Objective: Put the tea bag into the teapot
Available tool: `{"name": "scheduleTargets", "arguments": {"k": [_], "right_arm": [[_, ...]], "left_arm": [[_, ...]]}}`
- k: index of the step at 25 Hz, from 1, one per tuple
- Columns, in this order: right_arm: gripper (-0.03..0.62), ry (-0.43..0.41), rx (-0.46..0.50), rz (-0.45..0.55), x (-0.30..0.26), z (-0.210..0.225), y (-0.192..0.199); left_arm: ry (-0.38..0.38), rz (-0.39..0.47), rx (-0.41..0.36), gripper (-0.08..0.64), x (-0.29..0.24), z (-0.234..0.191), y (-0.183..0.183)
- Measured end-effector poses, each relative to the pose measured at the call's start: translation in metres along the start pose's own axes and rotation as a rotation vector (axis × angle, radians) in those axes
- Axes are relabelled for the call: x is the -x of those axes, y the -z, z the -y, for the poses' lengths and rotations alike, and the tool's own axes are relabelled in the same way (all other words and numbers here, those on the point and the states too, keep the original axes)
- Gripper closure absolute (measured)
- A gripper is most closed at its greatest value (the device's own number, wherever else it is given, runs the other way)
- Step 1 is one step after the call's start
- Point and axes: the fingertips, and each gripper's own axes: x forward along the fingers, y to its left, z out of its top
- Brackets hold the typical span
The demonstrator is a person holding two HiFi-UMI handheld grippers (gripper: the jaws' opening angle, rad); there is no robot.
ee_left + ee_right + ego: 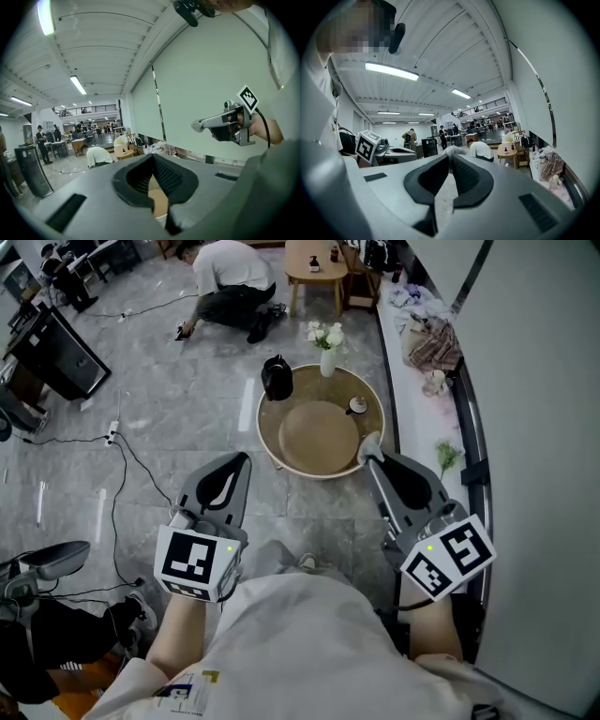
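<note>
Right claw (367,452) pinched on small white lump, likely tea bag (451,151), held at tabletop (319,435) near edge. Left claw (245,459) closed, empty. Teapot (277,378) well apart at far side; carry and drop-in remain.

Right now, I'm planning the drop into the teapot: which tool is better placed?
Right. The right tool appears to pinch the white tea bag at the round table; the left tool is shut on nothing, farther back.

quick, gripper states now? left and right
Left gripper: shut, nothing between its jaws.
Right gripper: shut on a small pale thing, maybe the tea bag.
</note>
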Motion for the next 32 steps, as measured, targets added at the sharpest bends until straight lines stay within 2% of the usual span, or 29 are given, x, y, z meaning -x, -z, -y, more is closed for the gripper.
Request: {"name": "scheduleTargets", "arguments": {"k": [9, 19, 21, 32], "right_arm": [[0.565, 0.003, -0.012, -0.033, -0.009, 0.013, 0.014], [0.565, 0.021, -0.005, -0.045, -0.052, 0.022, 0.029], [0.565, 0.021, -0.004, -0.053, -0.064, 0.024, 0.031], [0.565, -0.007, -0.016, -0.090, -0.160, 0.048, 0.034]], "left_arm": [[-0.017, -0.011, 0.012, 0.552, -0.011, -0.004, 0.008], [-0.001, 0.032, -0.005, 0.552, -0.033, -0.037, 0.014], [0.002, 0.042, -0.001, 0.552, -0.040, -0.047, 0.013], [-0.006, -0.016, 0.030, 0.552, -0.095, -0.126, 0.030]]}}
